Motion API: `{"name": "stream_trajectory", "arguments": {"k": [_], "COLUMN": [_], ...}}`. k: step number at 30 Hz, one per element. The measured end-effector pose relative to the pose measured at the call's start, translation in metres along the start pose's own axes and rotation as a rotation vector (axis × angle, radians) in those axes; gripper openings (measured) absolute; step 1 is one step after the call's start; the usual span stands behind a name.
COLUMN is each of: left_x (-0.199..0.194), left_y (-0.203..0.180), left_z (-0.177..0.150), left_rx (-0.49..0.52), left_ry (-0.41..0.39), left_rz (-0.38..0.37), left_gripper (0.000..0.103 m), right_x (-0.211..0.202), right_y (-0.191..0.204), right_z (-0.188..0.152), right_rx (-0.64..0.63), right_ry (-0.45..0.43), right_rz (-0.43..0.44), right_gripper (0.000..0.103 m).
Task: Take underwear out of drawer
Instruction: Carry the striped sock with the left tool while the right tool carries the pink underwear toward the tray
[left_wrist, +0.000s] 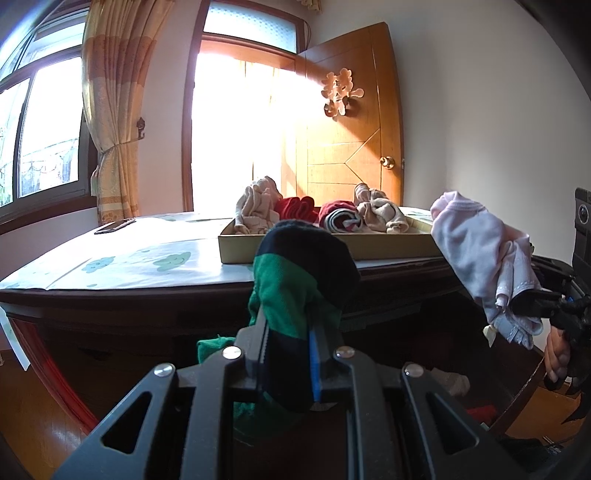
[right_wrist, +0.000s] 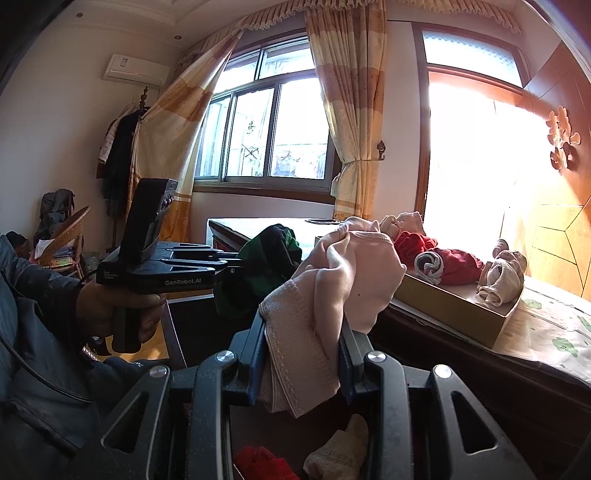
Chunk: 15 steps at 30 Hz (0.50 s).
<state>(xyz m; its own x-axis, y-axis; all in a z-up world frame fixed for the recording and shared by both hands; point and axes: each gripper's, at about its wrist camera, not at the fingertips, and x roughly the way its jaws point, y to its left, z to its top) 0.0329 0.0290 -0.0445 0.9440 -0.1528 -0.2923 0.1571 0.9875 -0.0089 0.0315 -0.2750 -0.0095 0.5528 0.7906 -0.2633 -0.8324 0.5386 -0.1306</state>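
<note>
Left tongs (left_wrist: 286, 325) clenched on green-and-black underwear (left_wrist: 299, 273), held up in front of the desk (left_wrist: 110, 266). Right tongs (right_wrist: 303, 332) grasping pink underwear (right_wrist: 332, 280). More rolled garments sit in the cardboard tray (left_wrist: 325, 247) on the desk; a few remain in the drawer (right_wrist: 295, 454) below.

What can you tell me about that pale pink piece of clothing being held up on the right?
The pale pink garment is a soft, bunched knit with a ribbed, stitched hem. It is clamped between the two fingers of the right gripper, which is shut on it. The cloth bulges above the fingers and hangs loosely below them. It is held in the air in front of the dark wooden dresser, apart from the shallow box of rolled clothes on top. Nothing but the gripper touches it.
</note>
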Motion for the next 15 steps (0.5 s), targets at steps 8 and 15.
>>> {"name": "stream_trajectory", "arguments": {"k": [8, 15], "left_x": [-0.0036, -0.0084], "left_y": [-0.0017, -0.0025], "left_z": [0.0032, 0.0064], "left_rx": [0.009, 0.011], "left_ry": [-0.019, -0.035], "left_rz": [-0.002, 0.001], "left_gripper": [0.015, 0.015], "right_x": [-0.0009, -0.0027], "right_y": [-0.0005, -0.0011], "right_z": [0.0003, -0.0002], "right_rx": [0.002, 0.003], "right_ry": [-0.013, -0.031], "right_rz": [0.001, -0.008], "right_gripper": [0.035, 0.035]}}
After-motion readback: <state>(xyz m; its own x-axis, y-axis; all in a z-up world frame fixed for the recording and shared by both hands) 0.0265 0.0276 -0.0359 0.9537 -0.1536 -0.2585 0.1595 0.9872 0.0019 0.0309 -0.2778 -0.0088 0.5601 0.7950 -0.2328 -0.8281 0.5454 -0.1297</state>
